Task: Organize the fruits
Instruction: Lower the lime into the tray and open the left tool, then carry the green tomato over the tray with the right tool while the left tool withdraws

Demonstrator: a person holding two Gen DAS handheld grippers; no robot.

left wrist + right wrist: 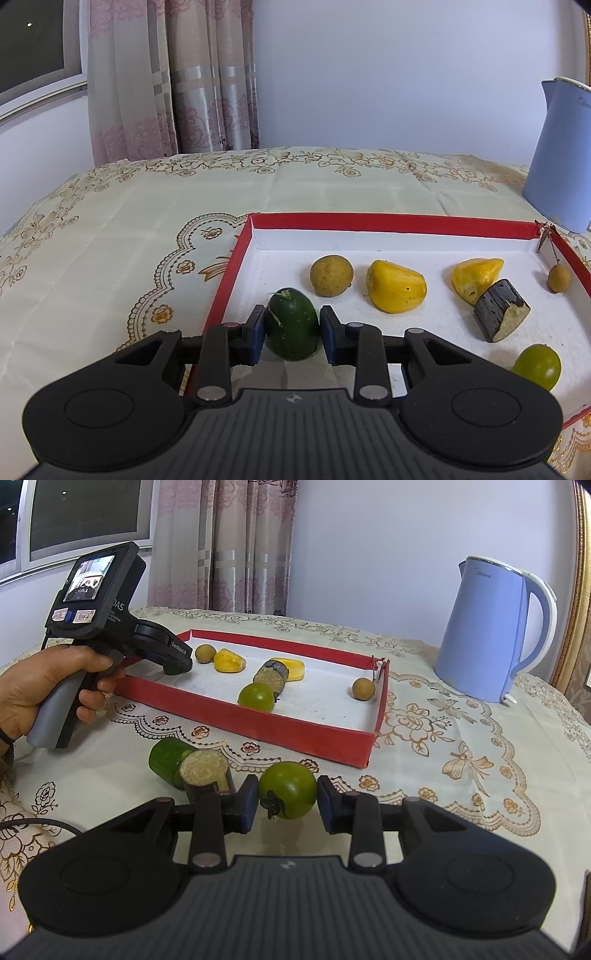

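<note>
Jaws both pinching — left gripper (291,325) holds dark green fruit (291,325) over red tray (388,220), right gripper (286,797) green tomato (288,789) above worktop (461,746). I'd lower left gently into bare patch — clear of neighbours.

Red-walled, white-floored cardboard tray (295,731); pale blue plastic kettle (484,635); cream tablecloth (461,746) with gold floral print.
</note>
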